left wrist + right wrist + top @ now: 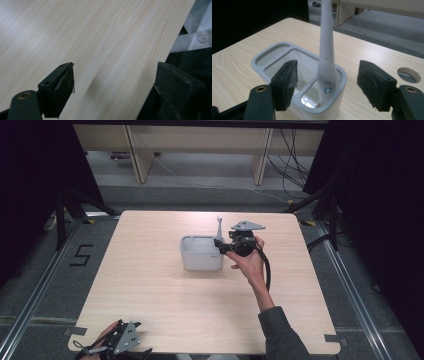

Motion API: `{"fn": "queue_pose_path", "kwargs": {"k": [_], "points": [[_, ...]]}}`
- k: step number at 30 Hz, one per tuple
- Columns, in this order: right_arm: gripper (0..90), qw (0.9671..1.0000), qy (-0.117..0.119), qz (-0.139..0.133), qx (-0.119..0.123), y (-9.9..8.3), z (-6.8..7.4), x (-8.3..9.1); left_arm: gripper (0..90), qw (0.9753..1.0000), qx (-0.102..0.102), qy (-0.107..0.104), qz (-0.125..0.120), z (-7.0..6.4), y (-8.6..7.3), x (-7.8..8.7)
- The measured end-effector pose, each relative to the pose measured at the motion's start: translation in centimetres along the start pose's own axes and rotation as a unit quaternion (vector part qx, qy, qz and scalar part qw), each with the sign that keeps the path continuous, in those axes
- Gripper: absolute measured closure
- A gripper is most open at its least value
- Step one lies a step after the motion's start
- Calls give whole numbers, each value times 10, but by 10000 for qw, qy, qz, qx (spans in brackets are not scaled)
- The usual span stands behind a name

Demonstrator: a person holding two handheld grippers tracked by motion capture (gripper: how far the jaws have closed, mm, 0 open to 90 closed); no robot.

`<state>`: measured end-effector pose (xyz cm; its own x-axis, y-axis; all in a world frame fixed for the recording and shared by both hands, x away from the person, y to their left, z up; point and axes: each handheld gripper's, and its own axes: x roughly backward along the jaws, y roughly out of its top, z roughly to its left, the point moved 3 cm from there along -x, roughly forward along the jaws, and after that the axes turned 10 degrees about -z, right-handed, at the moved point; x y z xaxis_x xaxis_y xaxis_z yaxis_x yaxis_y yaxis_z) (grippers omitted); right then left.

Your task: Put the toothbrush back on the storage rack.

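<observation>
A grey and white holder box (201, 253) (287, 57) stands near the middle of the wooden table (165, 295). A white electric toothbrush (219, 227) (326, 55) stands upright in its right-hand slot. My right gripper (218, 244) (328, 83) is open, its jaws on either side of the toothbrush's lower body without touching it. A hand holds it at the box's right side. My left gripper (120, 330) (115, 82) is open at the table's near left corner, with only bare wood between its jaws.
A round cable hole (409, 75) sits in the tabletop to the right of the box. Wooden furniture legs (137, 155) and cables (292, 160) lie beyond the far edge. Dark curtains flank both sides.
</observation>
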<state>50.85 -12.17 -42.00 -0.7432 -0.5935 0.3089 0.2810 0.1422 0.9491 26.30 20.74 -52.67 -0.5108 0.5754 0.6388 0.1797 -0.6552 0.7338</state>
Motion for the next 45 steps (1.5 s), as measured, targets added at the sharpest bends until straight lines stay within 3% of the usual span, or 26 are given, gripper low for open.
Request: {"fn": "queue_pose_path", "kwargs": {"k": [3,8,12,16,21,22,23,24,28,30,32,33,37,41,43,44,45], "points": [[310,9999,49,5,-122,-2,2,2,156,10000,10,4,-23,0,0,0],[301,10000,-21,-57,34,-3,0,9,156,9998,94,82,-125,-2,1,0],[296,10000,16,-11,-85,-5,-1,11,156,9999,42,105,-91,-1,2,0],[291,10000,26,13,-43,-6,1,10,156,9997,163,81,-149,-2,2,0],[273,10000,-13,21,14,-6,4,12,156,9997,174,66,-146,-3,2,0],[273,10000,-20,49,-84,-6,5,14,156,9997,181,74,-151,-3,2,0],[272,10000,11,23,-23,-6,4,14,156,9997,181,74,-151,-3,2,0],[271,9998,35,30,-189,-7,7,15,156,9997,181,55,-156,-3,2,1],[266,10000,37,25,-44,-6,5,20,155,9997,180,69,-125,-3,2,1],[262,9998,40,-9,-197,-7,6,23,156,9997,175,68,-137,-3,2,0],[260,9998,45,30,-179,-7,6,24,156,9997,175,73,-140,-3,1,0],[257,10000,17,-2,-63,-7,4,26,156,9998,138,101,-108,-2,1,0],[255,9996,2,56,-270,-12,4,31,156,9998,124,125,-98,-2,1,0],[254,9997,-14,43,-227,-13,3,34,156,9997,184,61,-141,-3,1,0],[253,9998,1,63,-203,-14,2,35,156,9997,123,175,-120,-2,1,-1],[250,9995,-13,59,-318,-15,5,36,156,9997,175,108,-146,-3,1,0],[250,9999,-11,41,-127,-15,3,36,156,9997,175,108,-146,-3,1,0]]}}
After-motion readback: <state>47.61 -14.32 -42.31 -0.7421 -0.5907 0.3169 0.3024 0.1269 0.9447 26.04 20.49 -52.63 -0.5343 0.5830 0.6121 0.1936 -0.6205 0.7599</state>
